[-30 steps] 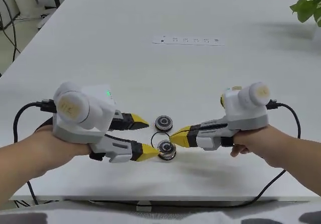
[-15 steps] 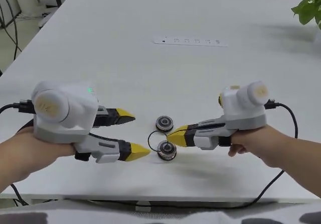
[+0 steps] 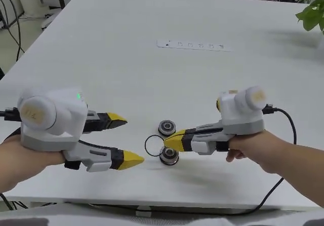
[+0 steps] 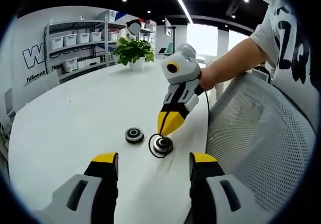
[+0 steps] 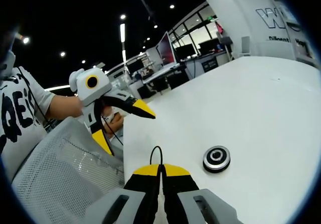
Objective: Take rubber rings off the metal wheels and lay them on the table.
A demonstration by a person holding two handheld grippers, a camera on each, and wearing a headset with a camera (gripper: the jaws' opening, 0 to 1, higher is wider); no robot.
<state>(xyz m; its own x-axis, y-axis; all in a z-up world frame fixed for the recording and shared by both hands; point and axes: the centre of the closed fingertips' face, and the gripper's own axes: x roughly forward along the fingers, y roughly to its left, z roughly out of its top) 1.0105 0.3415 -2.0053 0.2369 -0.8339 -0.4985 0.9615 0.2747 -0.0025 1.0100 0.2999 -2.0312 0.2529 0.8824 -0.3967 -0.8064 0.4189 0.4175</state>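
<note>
Two small metal wheels lie on the white table (image 3: 152, 74): a far wheel (image 3: 166, 127) (image 4: 134, 134) (image 5: 216, 158) and a near wheel (image 3: 169, 155) (image 4: 163, 144). My right gripper (image 3: 172, 141) (image 4: 169, 126) (image 5: 160, 170) is shut on a thin black rubber ring (image 3: 145, 145) (image 4: 150, 146) (image 5: 156, 147). The ring hangs from its tips, just left of the near wheel and a little above it. I cannot tell whether the ring still touches that wheel. Left of the wheels, my left gripper (image 3: 125, 139) (image 4: 153, 161) (image 5: 123, 121) is open with nothing between its fingers.
A white power strip (image 3: 190, 45) lies further back on the table. A green plant (image 3: 311, 8) stands at the far right corner. The table's front edge (image 3: 152, 203) runs just below the grippers, with a mesh chair (image 4: 251, 133) behind it.
My left gripper has drawn back to the left, away from the near wheel. The right gripper, still shut on the ring, has carried it left, off the wheel's top.
</note>
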